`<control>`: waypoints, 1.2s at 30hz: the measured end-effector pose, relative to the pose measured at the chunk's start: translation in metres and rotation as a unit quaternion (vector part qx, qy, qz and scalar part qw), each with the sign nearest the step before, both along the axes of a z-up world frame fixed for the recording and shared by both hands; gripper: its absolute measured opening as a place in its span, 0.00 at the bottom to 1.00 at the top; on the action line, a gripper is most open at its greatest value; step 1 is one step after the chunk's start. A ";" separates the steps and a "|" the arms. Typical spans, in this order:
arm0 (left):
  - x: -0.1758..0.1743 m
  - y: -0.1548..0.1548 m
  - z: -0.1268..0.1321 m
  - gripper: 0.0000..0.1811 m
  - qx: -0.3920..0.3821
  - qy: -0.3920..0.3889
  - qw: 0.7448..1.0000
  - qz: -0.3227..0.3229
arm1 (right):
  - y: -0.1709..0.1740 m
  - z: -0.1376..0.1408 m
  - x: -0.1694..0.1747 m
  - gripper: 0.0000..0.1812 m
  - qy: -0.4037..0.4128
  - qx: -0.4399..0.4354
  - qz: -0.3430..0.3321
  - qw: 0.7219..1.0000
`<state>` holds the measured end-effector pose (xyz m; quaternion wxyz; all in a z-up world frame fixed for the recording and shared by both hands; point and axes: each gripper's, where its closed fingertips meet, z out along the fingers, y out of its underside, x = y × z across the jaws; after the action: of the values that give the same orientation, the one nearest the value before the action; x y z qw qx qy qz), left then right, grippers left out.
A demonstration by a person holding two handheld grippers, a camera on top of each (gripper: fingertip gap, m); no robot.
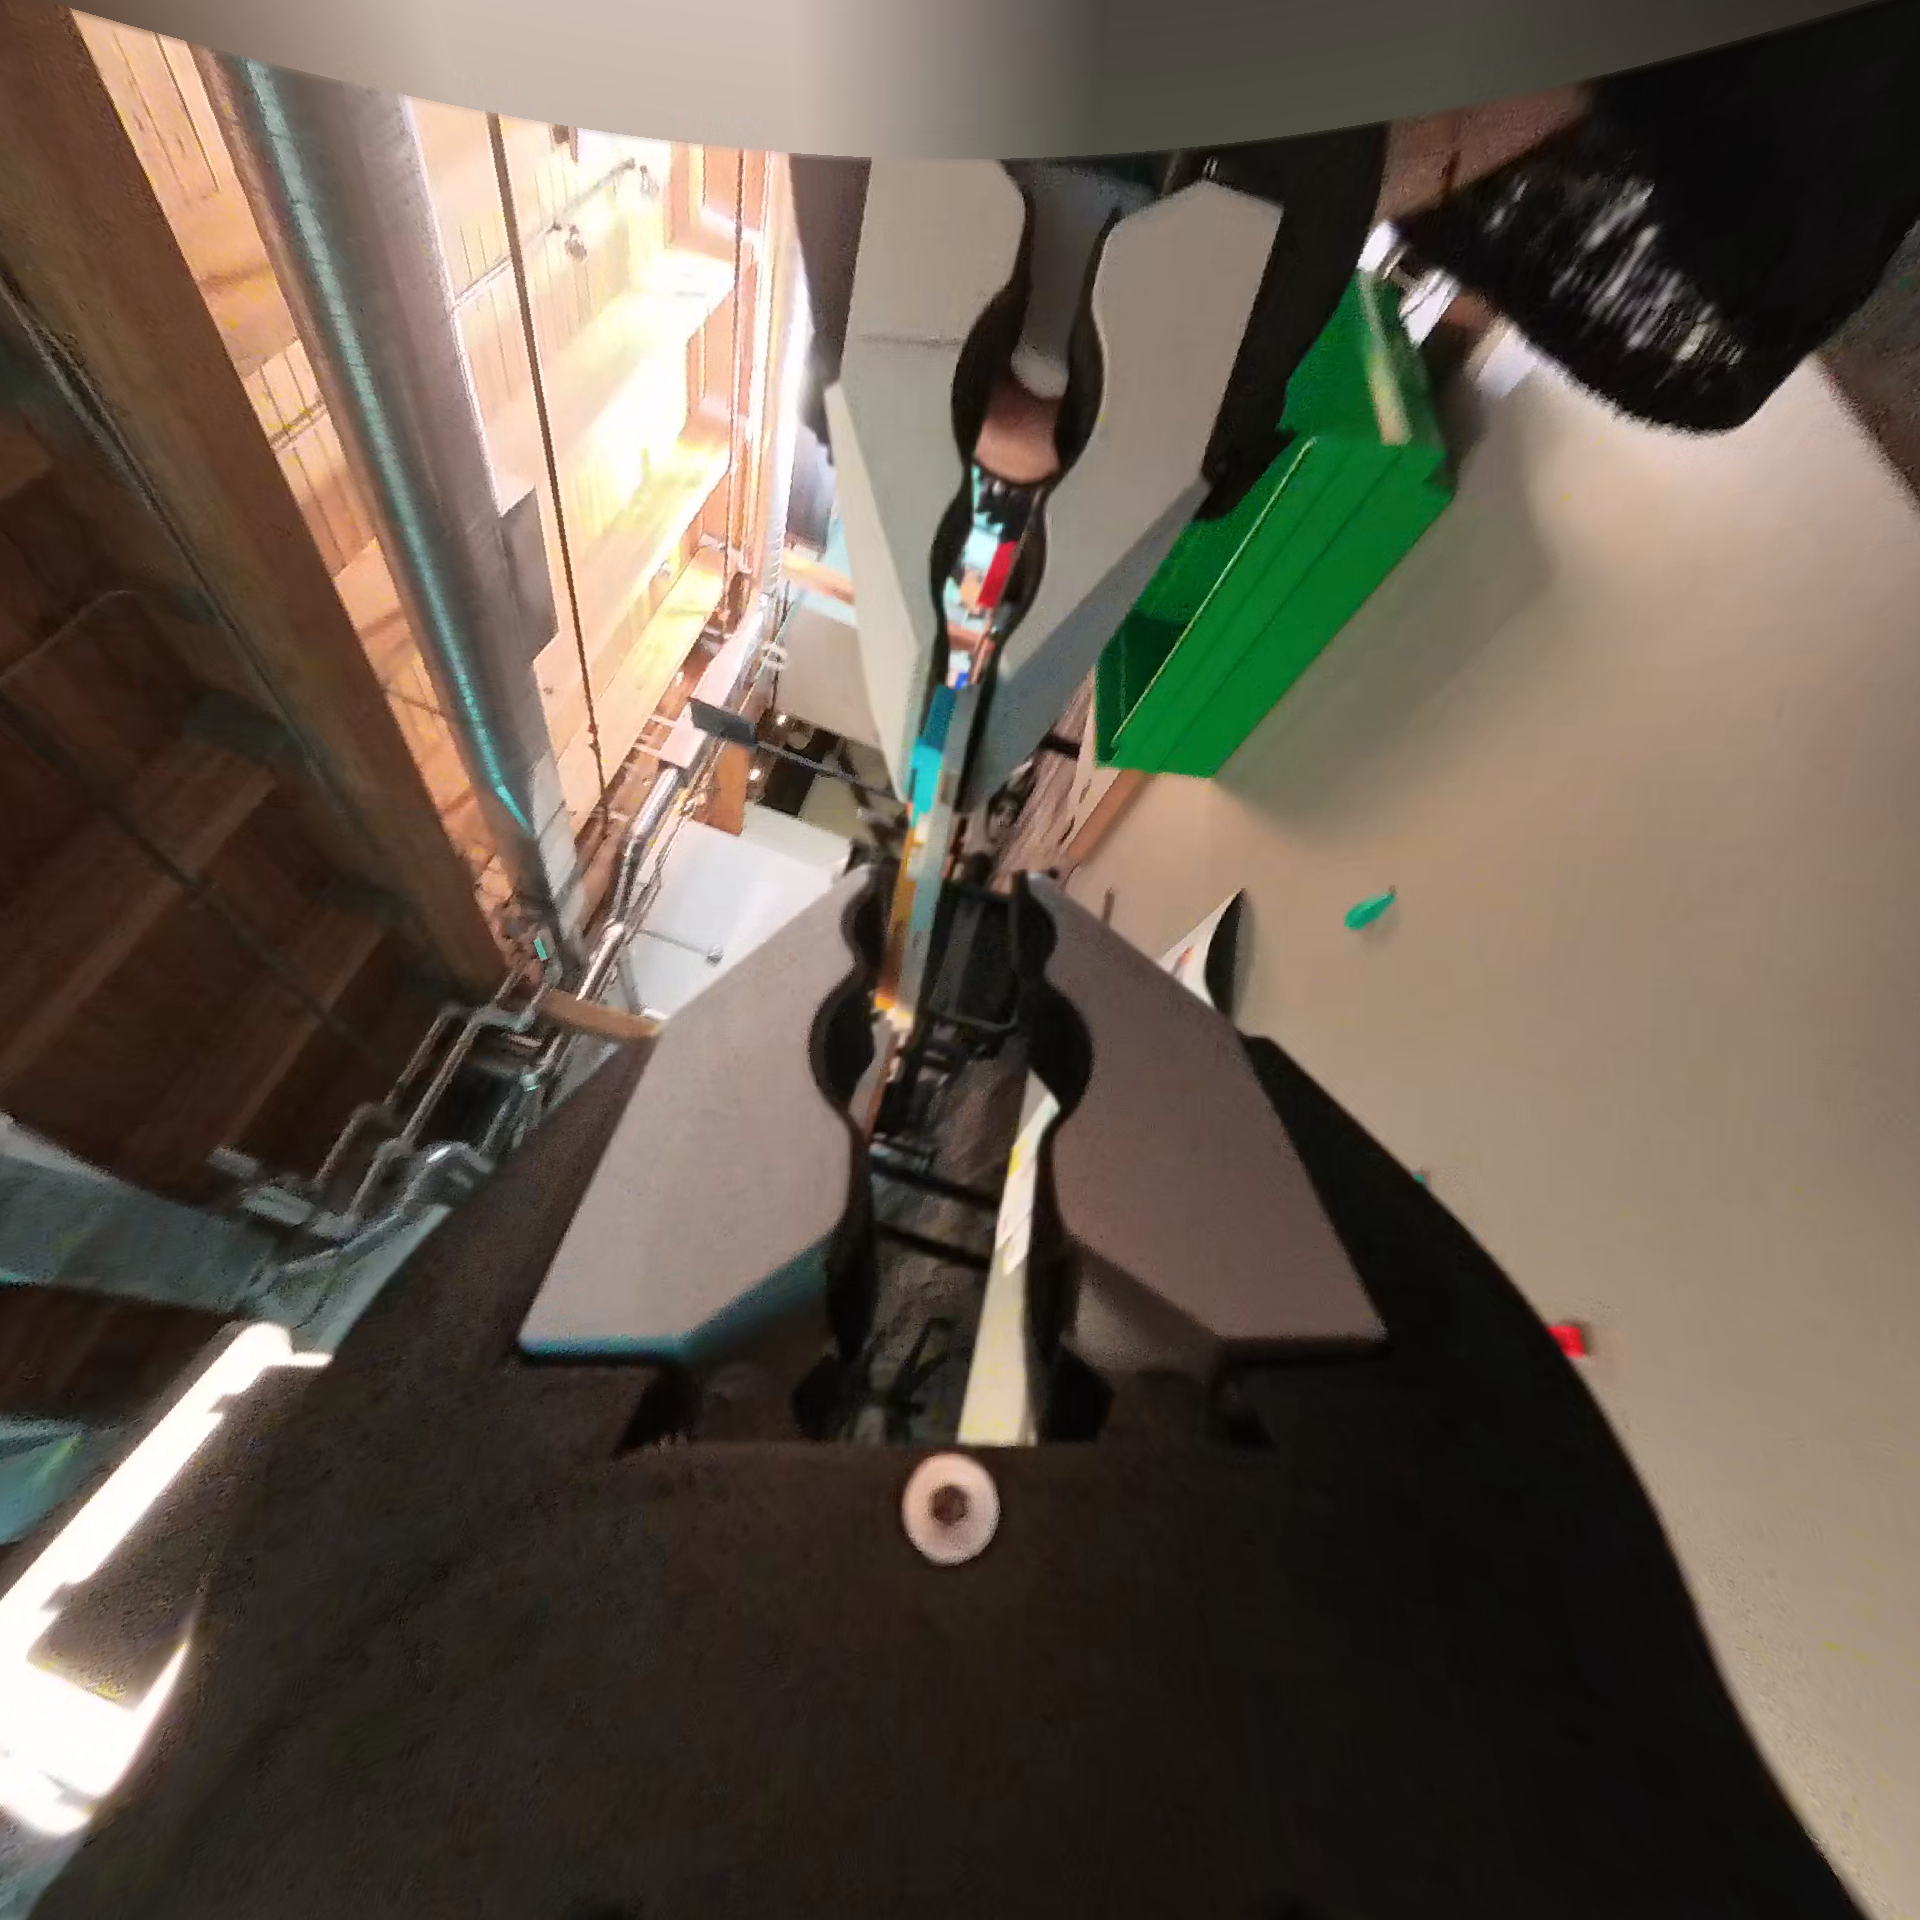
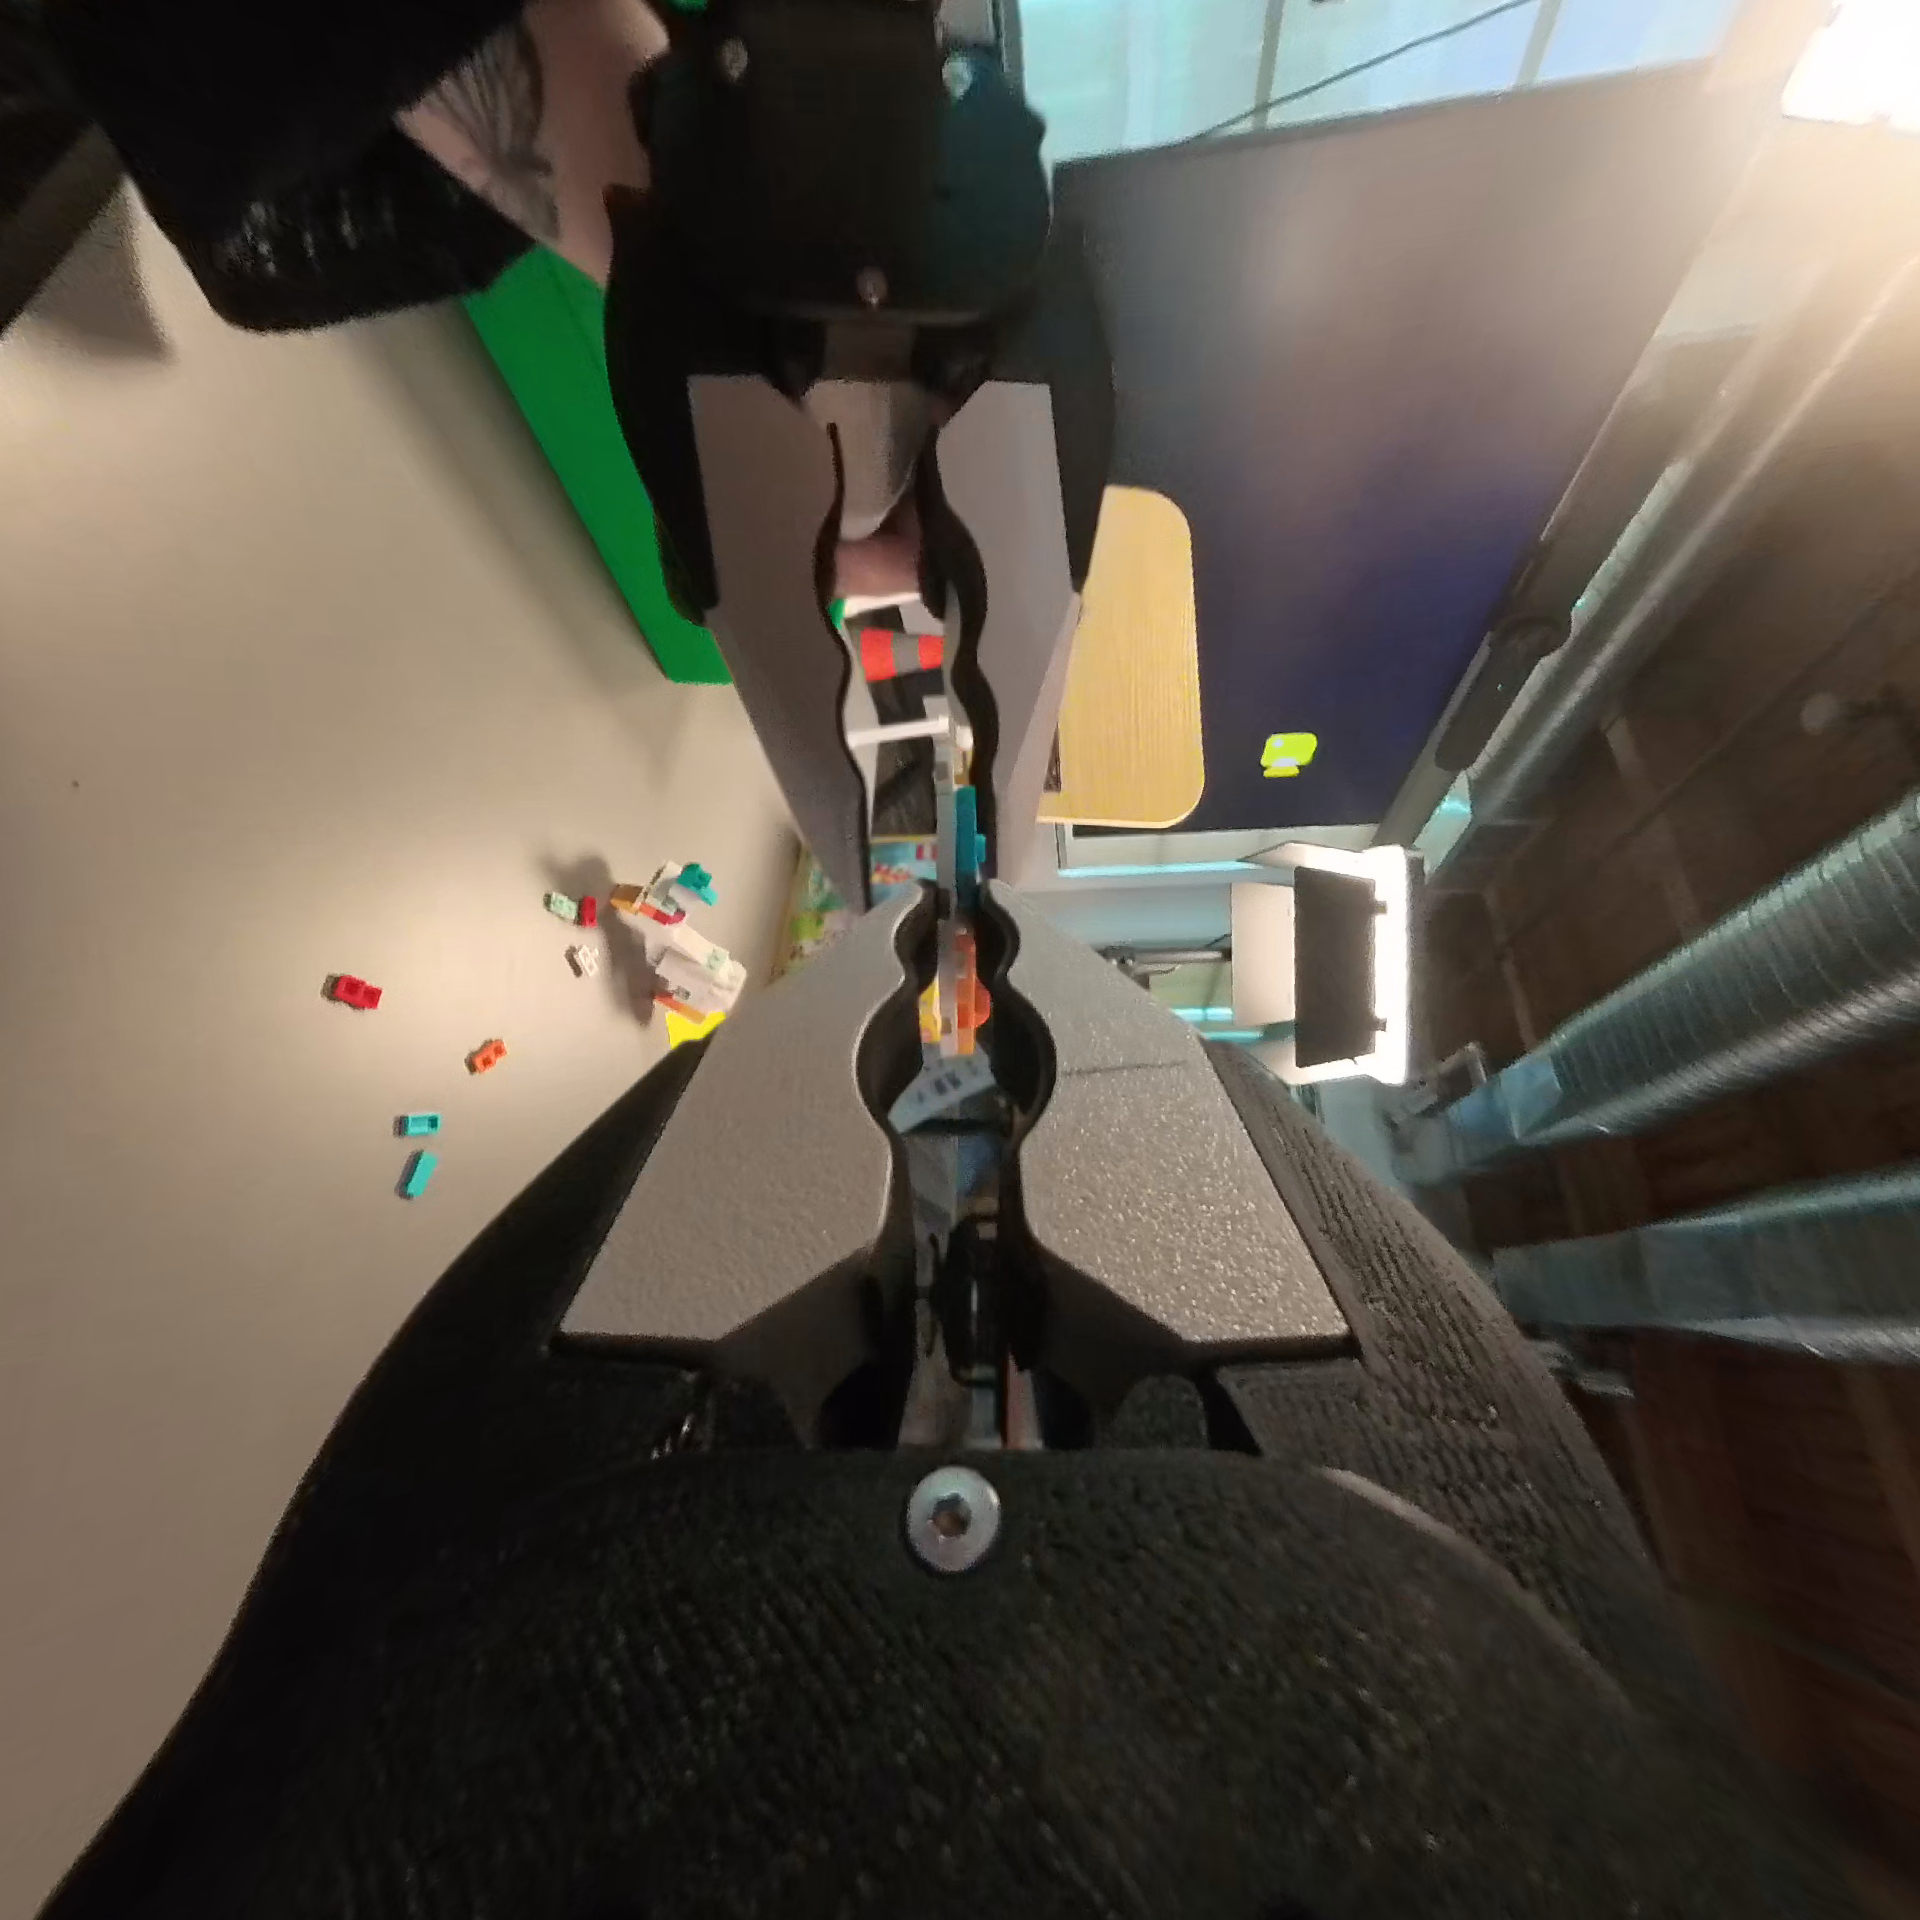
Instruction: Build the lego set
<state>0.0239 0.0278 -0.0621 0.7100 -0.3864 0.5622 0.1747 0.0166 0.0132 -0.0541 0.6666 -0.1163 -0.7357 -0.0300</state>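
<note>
Both grippers meet tip to tip in the air above the pale desk, sharing a thin lego build of grey, teal and orange pieces held edge-on between them. The right gripper is closed on the orange end of the build; the left gripper faces it with its fingers narrowed around the teal and grey end, though blur makes the contact there hard to judge. On the desk lies a small heap of loose bricks, with a red brick, an orange one and two teal ones scattered apart from it. A green bin stands farther back on the desk.
</note>
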 end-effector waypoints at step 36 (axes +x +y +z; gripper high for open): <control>-0.143 0.075 -0.110 0.02 -0.036 0.043 0.961 0.270 | 0.111 -0.148 -0.028 0.14 -0.140 -0.544 -0.141 0.815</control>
<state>-0.1194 0.1031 -0.1718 0.5973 -0.5416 0.4727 0.3555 -0.0115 0.1239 -0.2024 0.3730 -0.5565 -0.6932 0.2657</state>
